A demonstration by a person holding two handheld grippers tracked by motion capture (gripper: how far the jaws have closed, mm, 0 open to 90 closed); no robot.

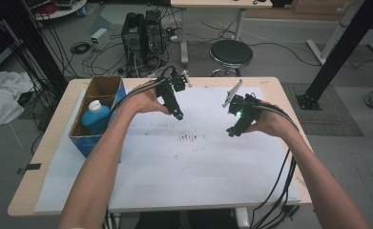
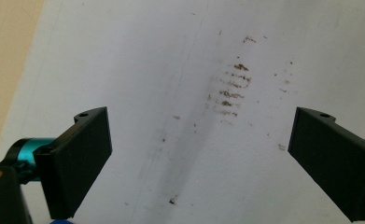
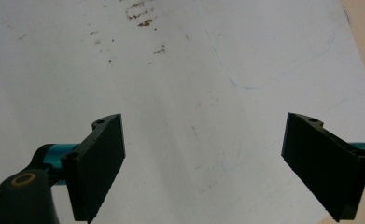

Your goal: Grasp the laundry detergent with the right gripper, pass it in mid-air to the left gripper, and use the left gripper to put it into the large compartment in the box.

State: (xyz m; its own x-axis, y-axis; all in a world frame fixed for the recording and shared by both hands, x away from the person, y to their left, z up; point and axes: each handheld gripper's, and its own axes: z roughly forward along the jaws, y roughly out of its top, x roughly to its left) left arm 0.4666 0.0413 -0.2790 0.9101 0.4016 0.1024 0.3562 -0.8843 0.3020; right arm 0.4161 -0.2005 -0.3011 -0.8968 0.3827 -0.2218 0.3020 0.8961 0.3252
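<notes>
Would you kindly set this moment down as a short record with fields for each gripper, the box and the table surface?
left gripper: open, held above the white sheet, holding nothing
right gripper: open, held above the sheet, holding nothing
cardboard box: at the table's left edge, open on top
blue bottle: inside the box, white cap
white sheet: covers most of the table
brown marks: on the sheet, between the two grippers

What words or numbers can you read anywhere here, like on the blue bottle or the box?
None can be read.
The blue bottle shows no label that I can make out.
The cardboard box has a blue side, but any print there is too blurred to read.
The white sheet carries only brown smudges and a faint blue line, no letters.
</notes>
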